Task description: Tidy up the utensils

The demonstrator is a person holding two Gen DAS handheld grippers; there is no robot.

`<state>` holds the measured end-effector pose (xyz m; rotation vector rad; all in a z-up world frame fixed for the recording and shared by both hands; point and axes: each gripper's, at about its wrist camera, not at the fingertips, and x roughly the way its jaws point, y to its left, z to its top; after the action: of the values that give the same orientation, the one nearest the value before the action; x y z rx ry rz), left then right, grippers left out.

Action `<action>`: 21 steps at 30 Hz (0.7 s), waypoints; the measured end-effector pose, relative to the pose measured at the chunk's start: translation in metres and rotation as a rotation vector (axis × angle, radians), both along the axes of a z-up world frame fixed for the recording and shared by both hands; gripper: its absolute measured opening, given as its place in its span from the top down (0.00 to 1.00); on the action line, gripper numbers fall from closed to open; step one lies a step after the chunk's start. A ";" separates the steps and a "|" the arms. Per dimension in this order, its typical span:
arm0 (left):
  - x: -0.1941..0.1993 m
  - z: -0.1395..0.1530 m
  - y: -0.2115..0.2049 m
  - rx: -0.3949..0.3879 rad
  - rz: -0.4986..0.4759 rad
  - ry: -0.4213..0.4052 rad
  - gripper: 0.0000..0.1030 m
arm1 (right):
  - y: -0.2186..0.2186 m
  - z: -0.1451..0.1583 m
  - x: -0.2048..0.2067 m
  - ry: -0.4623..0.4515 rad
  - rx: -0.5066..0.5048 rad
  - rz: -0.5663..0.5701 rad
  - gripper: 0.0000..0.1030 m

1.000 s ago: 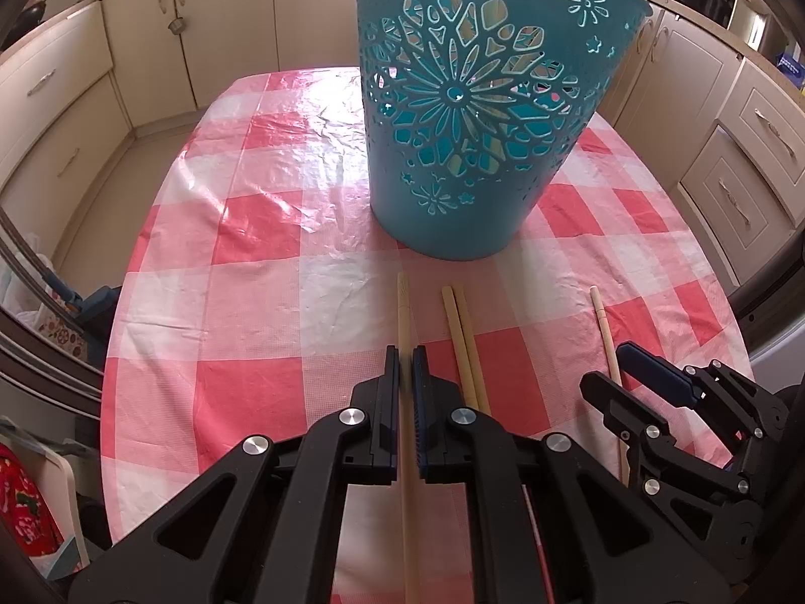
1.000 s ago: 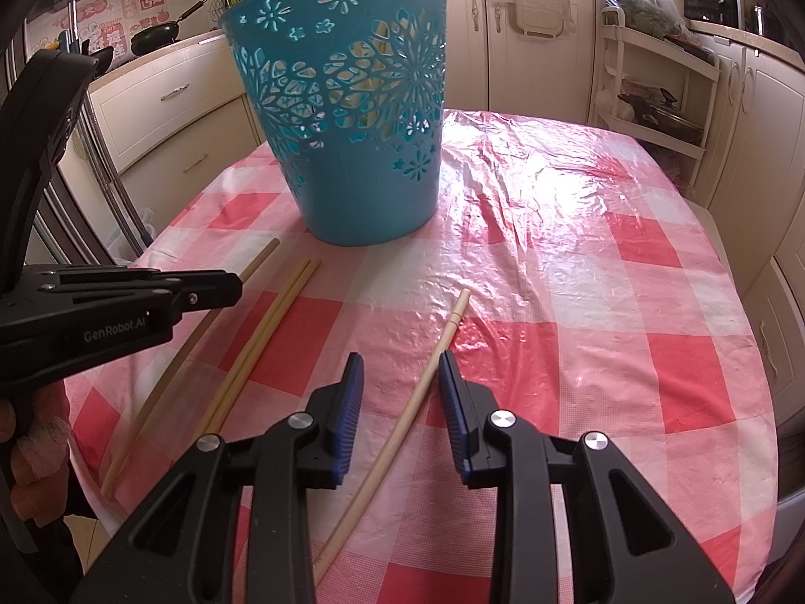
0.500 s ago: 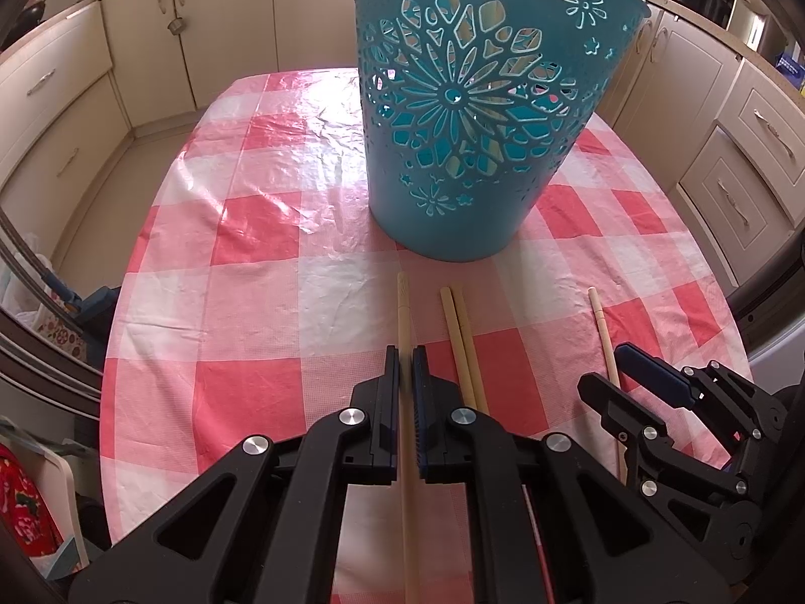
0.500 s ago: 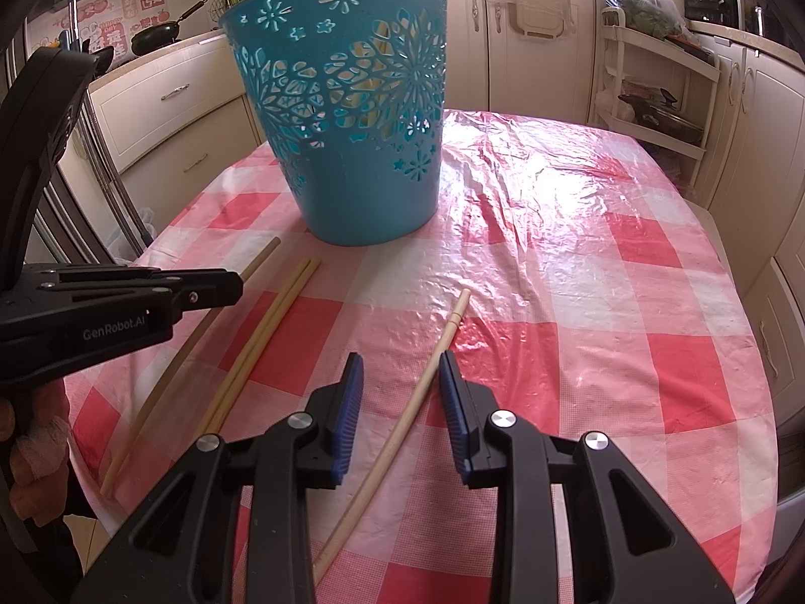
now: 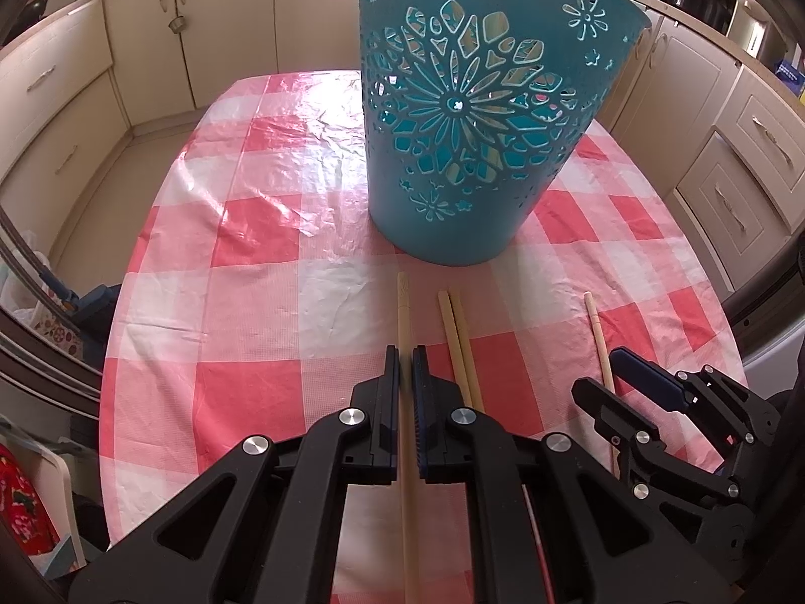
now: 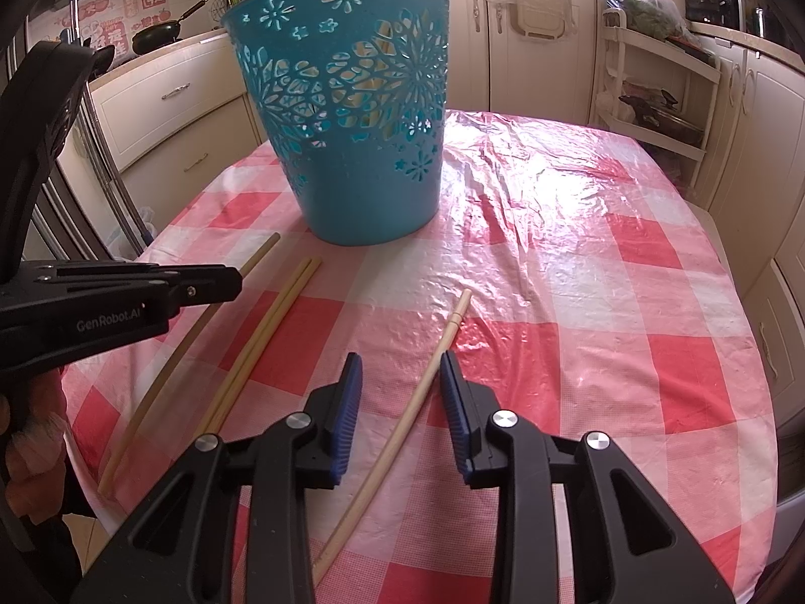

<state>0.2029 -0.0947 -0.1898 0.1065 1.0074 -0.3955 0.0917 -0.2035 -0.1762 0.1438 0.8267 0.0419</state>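
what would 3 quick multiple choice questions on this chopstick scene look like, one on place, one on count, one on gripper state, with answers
1. Where does the teal basket stand relative to the chopsticks?
A. Beyond their far tips, on the checked tablecloth
B. On the floor
C. Lying on its side on top of them

2. How many chopsticks lie on the cloth?
A. Two
B. Four
C. Six

3. How does the left gripper stand?
A. Wide open above the basket
B. Closed on the leftmost chopstick
C. Holding the touching pair

Answers:
1 A: the basket stands upright just past the stick ends.
2 B: the leftmost one, the touching pair, and a single chopstick lying between the open fingers of the right gripper.
3 B: its fingers sit tight against that stick on both sides.
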 end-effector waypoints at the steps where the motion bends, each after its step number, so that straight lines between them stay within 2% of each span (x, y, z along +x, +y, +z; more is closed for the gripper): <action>1: 0.000 0.000 -0.001 0.000 0.000 0.000 0.95 | 0.000 0.000 0.000 0.000 0.000 0.000 0.69; 21: 0.000 0.001 0.001 -0.011 0.001 -0.003 0.95 | 0.001 0.000 0.000 -0.001 -0.002 0.003 0.66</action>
<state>0.2026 -0.0936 -0.1889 0.0971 1.0026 -0.3997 0.0913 -0.2024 -0.1760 0.1404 0.8256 0.0438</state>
